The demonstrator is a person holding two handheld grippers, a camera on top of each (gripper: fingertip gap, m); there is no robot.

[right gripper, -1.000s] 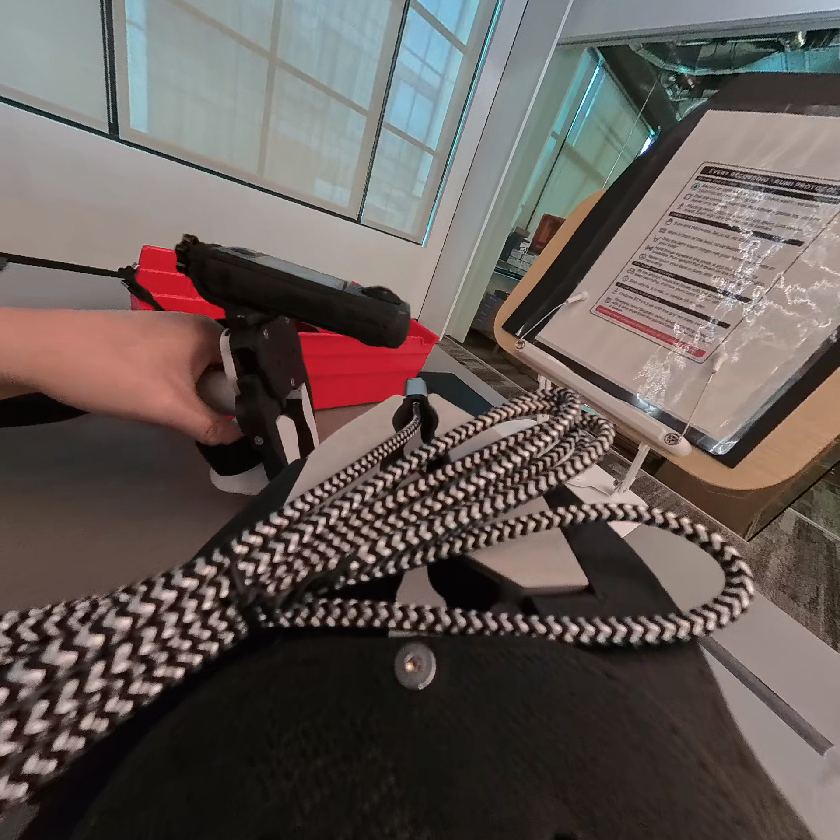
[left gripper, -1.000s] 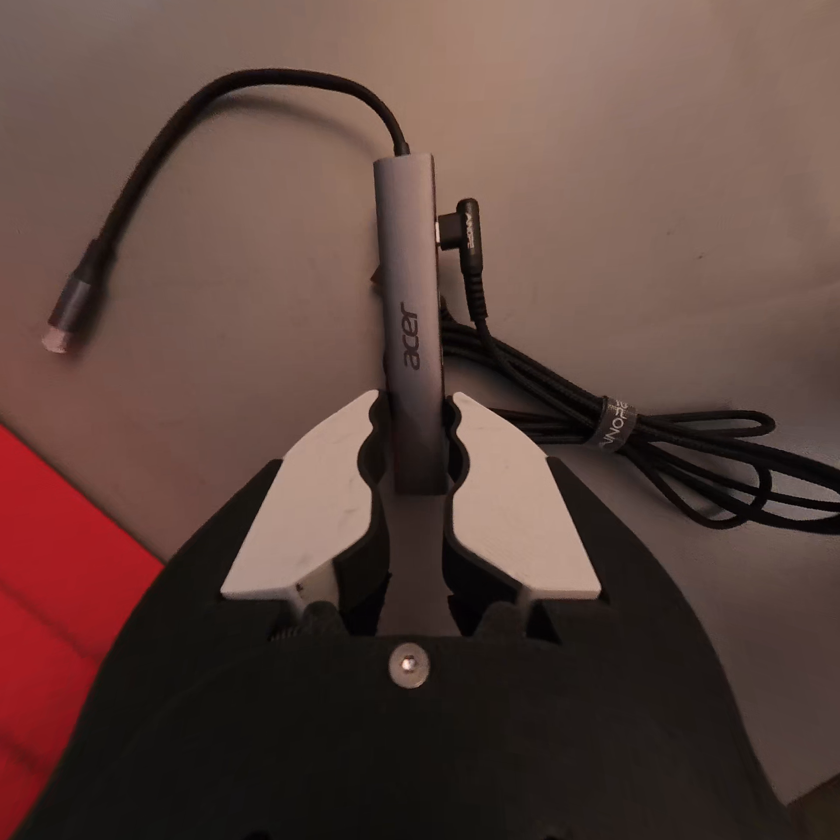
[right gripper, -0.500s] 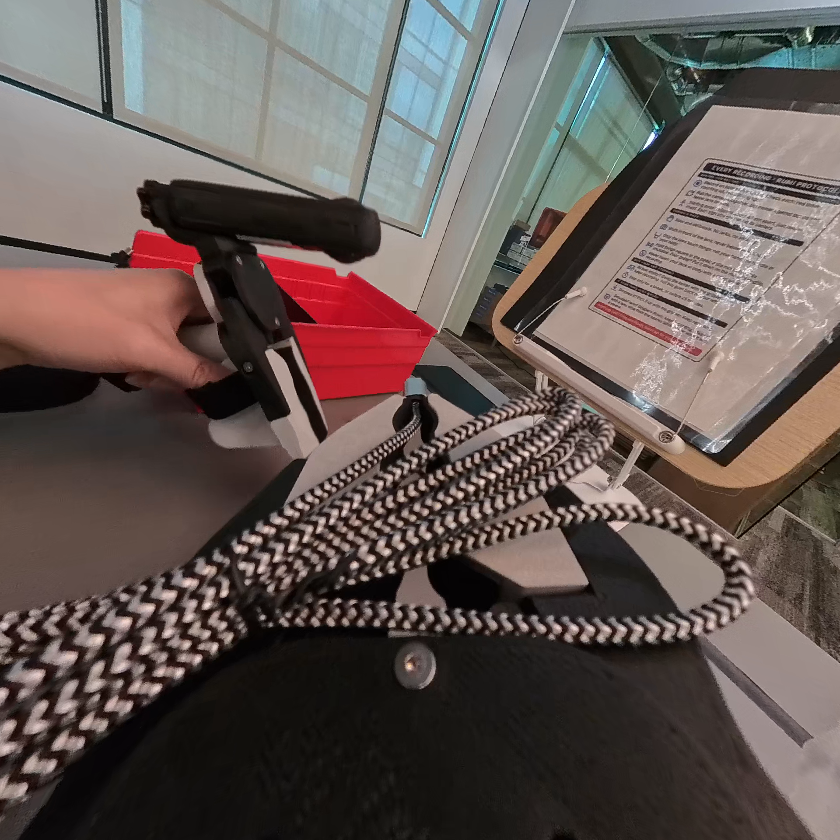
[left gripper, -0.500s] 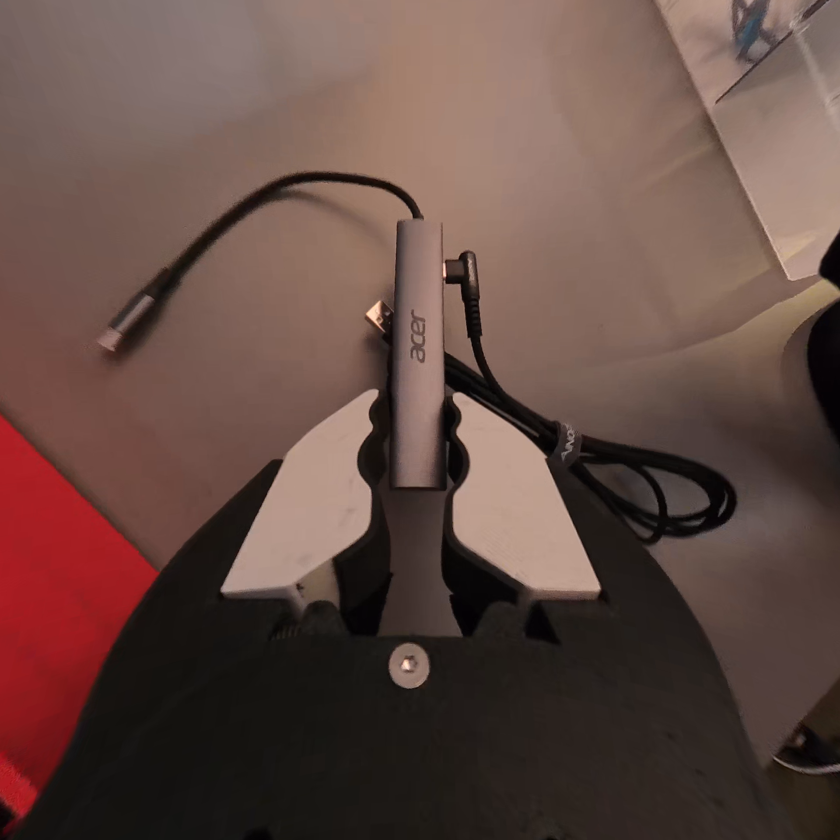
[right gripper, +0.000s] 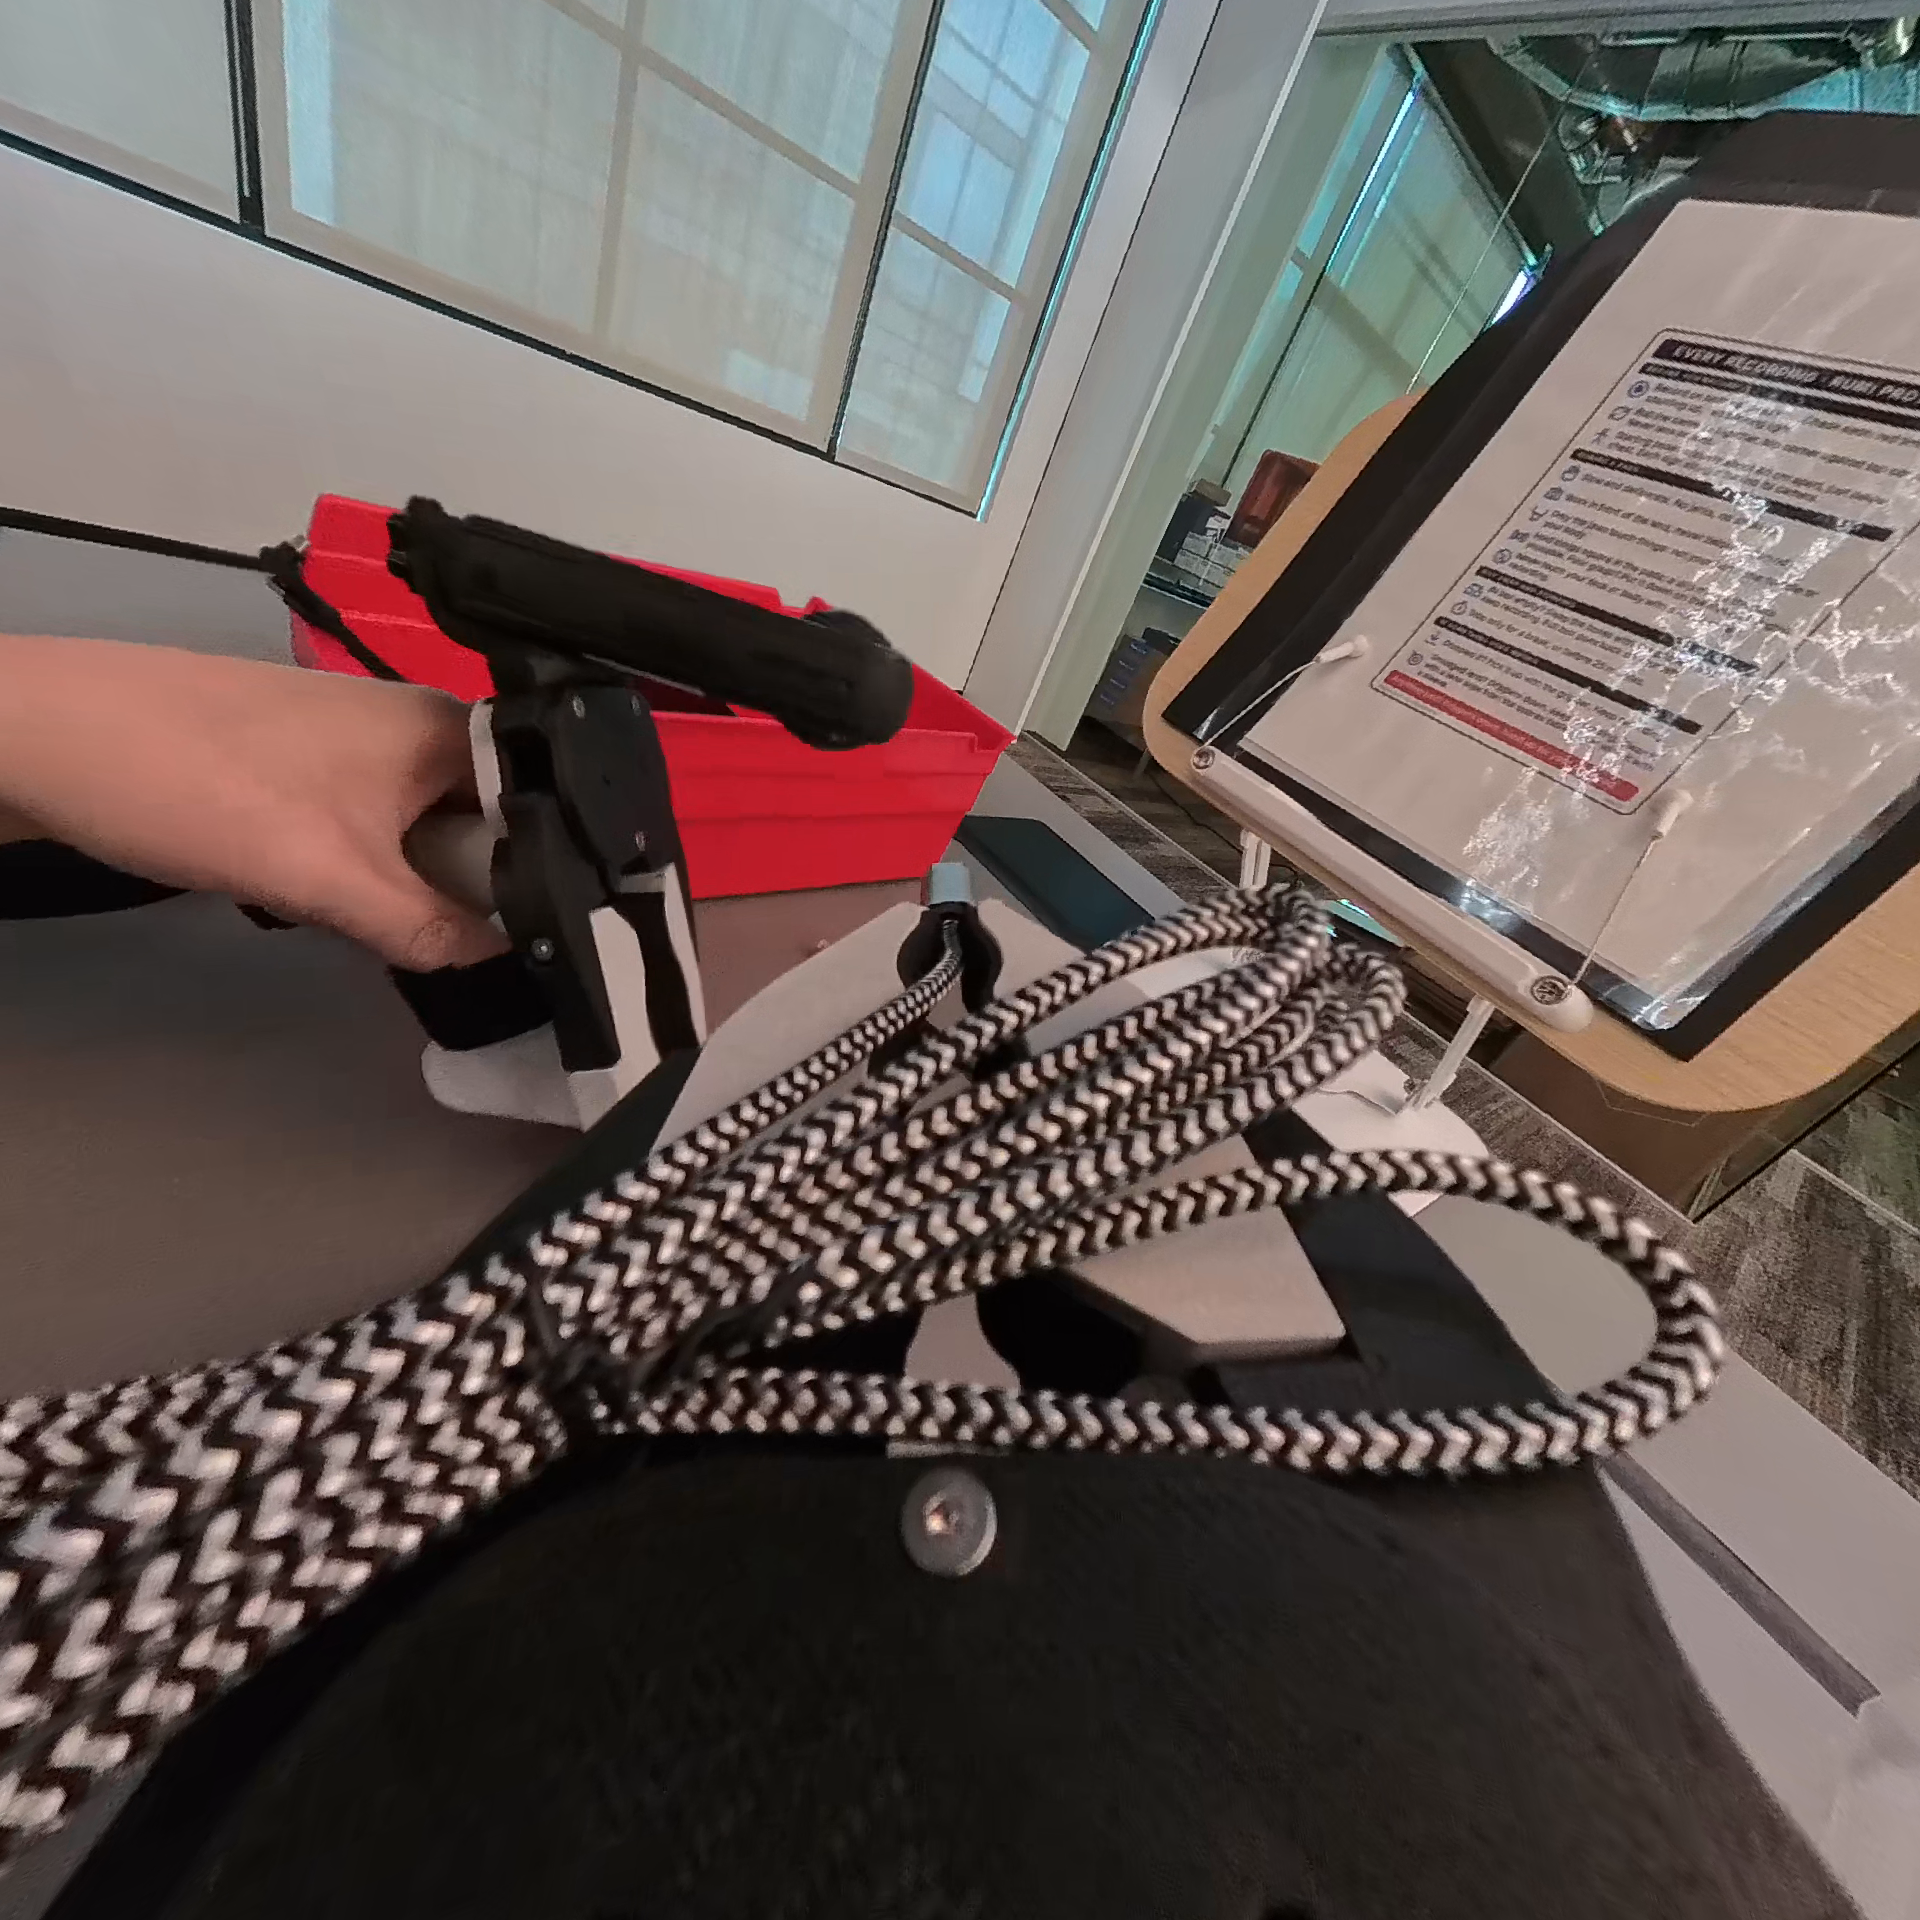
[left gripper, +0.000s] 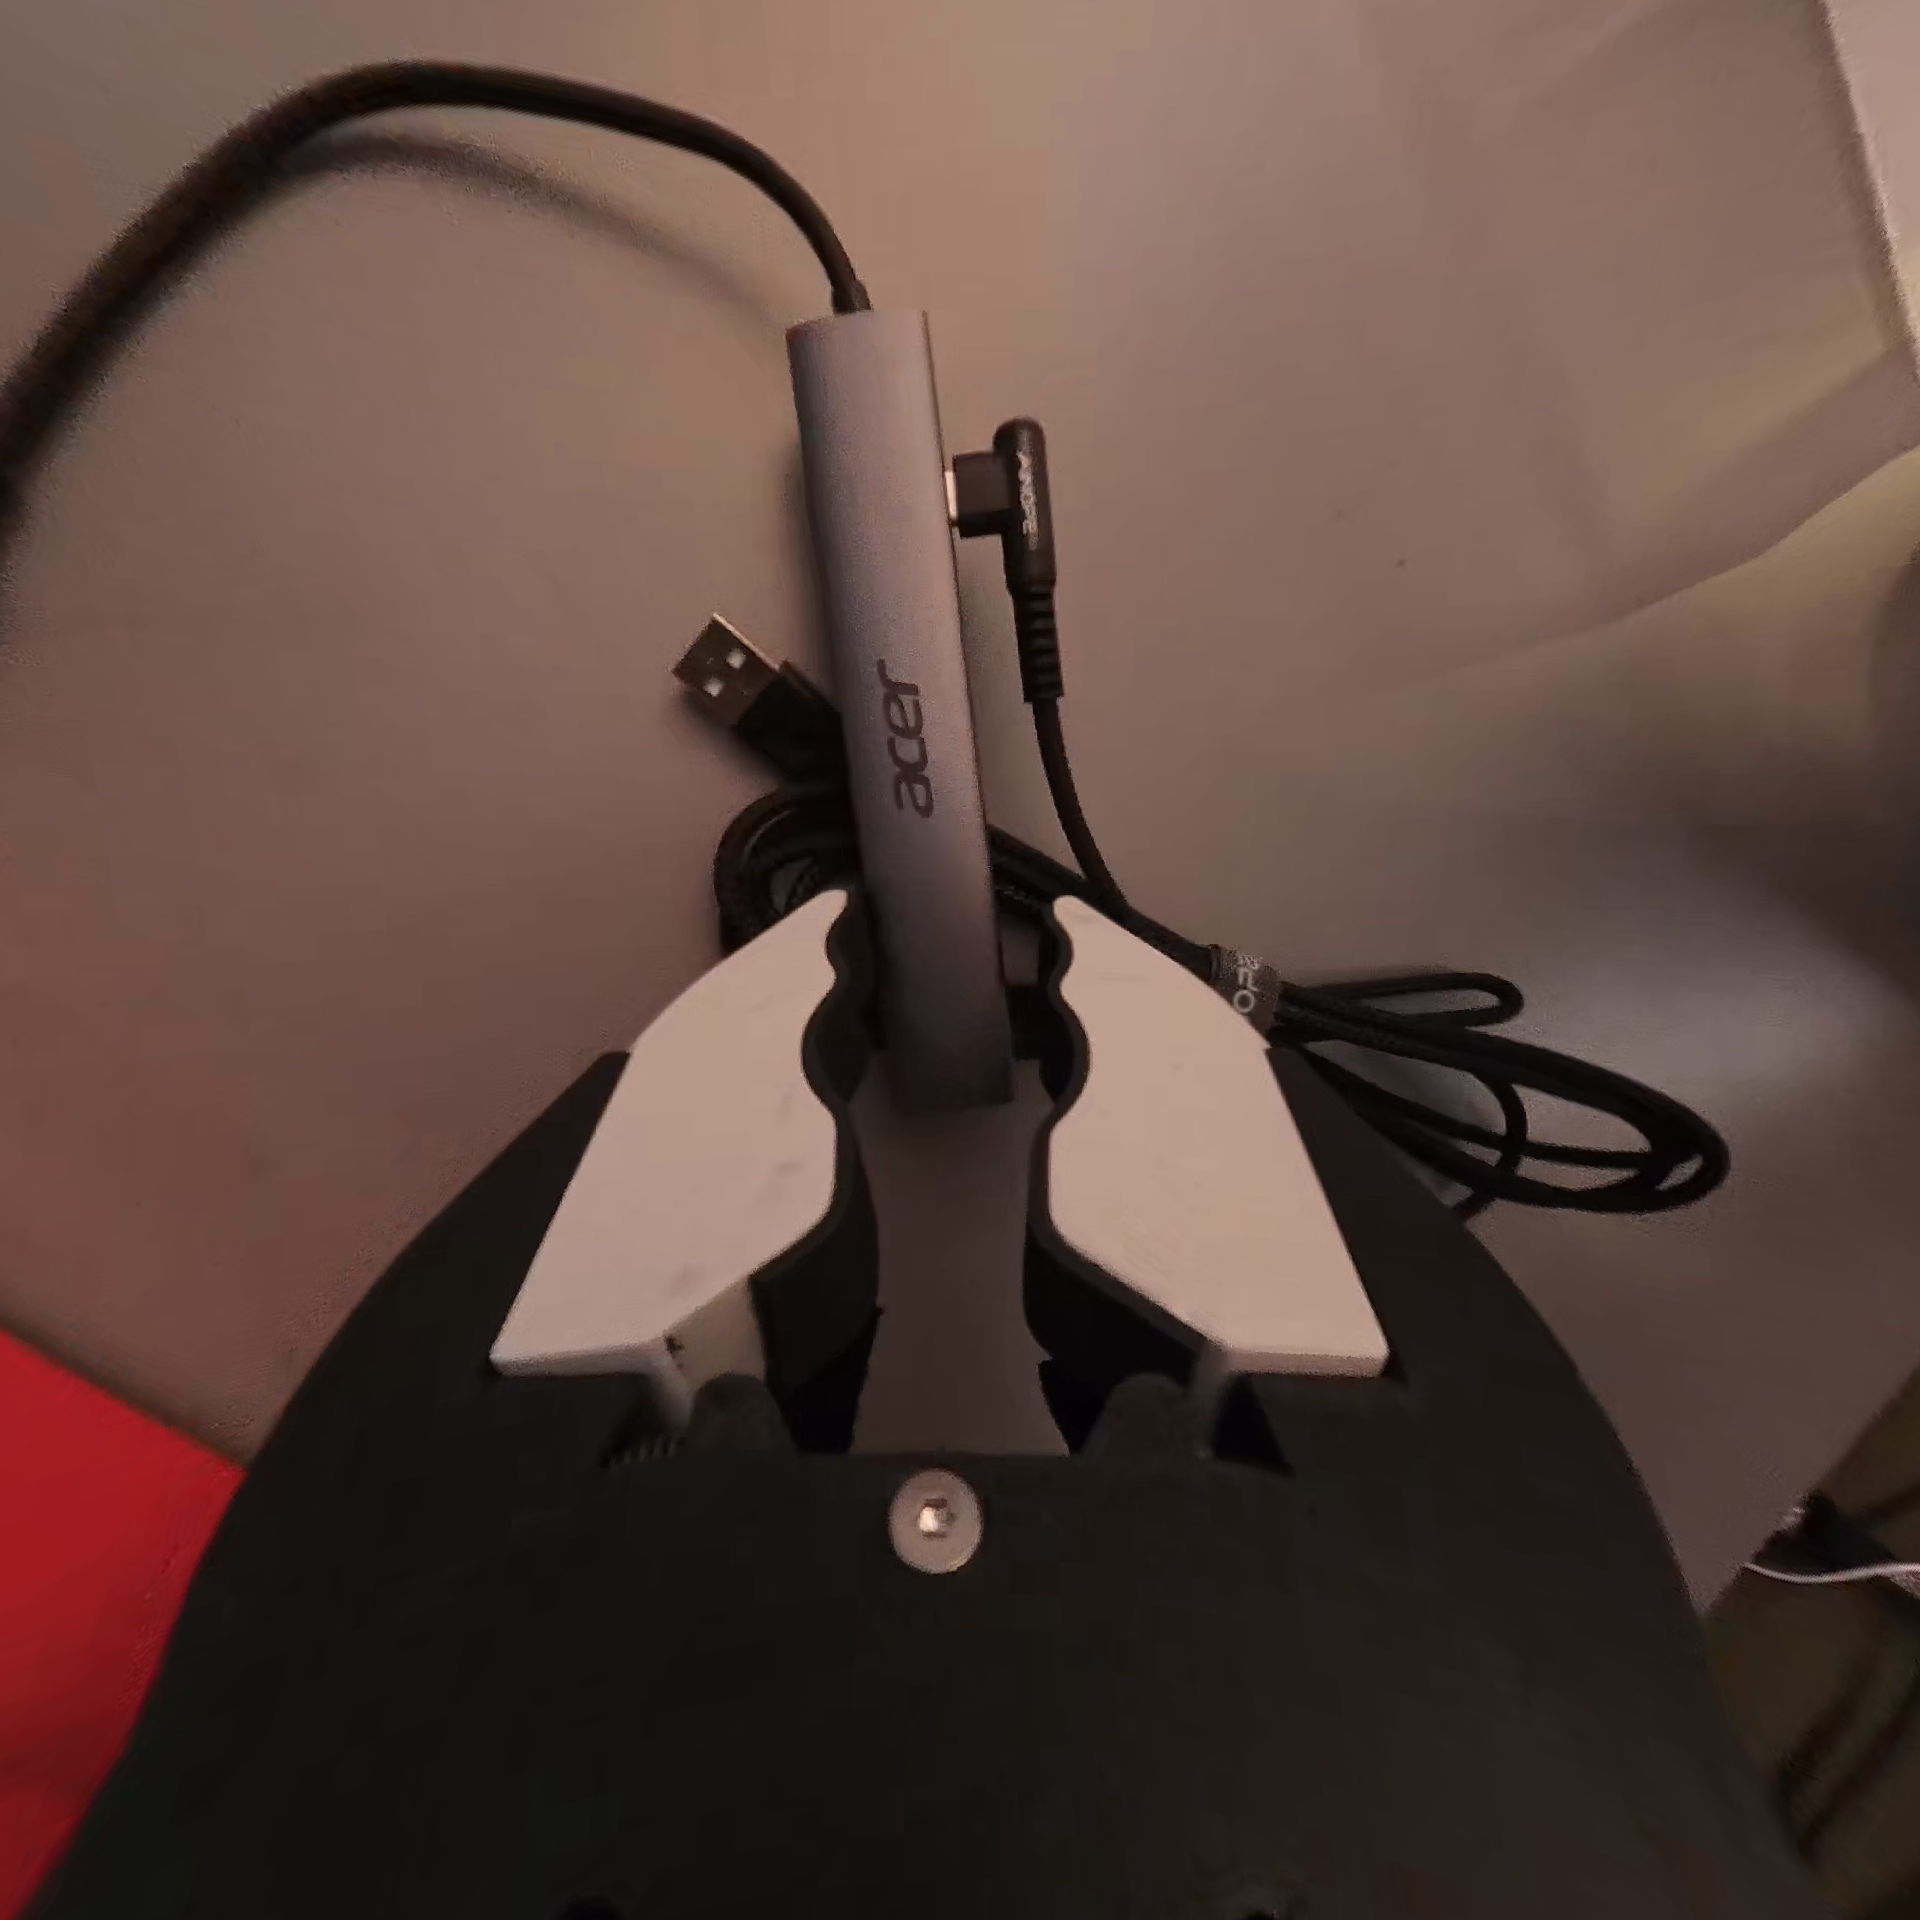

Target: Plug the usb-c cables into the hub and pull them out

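Left tongs [left gripper: 940,940], seen from the left wrist view, are closed on the near end of the grey hub [left gripper: 902,665], whose long body points away from me over the desk [left gripper: 416,520]. Against the views from half a second and a second ago, I read the hub as brought closer to the desk and tilted slightly left at its far end; the loose end of its own lead [left gripper: 436,114] has left the picture, and the black cable's flat USB-A plug [left gripper: 727,675] now shows fully to the hub's left. The black angled connector [left gripper: 1003,483] sits seated in the hub's right side, with its bundled black cable [left gripper: 1403,1081] trailing right across the desk. Right tongs [right gripper: 951,961], in the right wrist view, grip the neck of the zigzag-braided cable [right gripper: 1039,1195] just below its silver plug [right gripper: 948,885], which points up and away; its coils drape over the tong body much as before. The left tool [right gripper: 582,831] and the hand [right gripper: 260,790] holding it have dropped back toward the desk beside the red bin [right gripper: 831,790]. My judgement: one cable is plugged in, the second is held ready, and the hub is being steadied low for that insertion.
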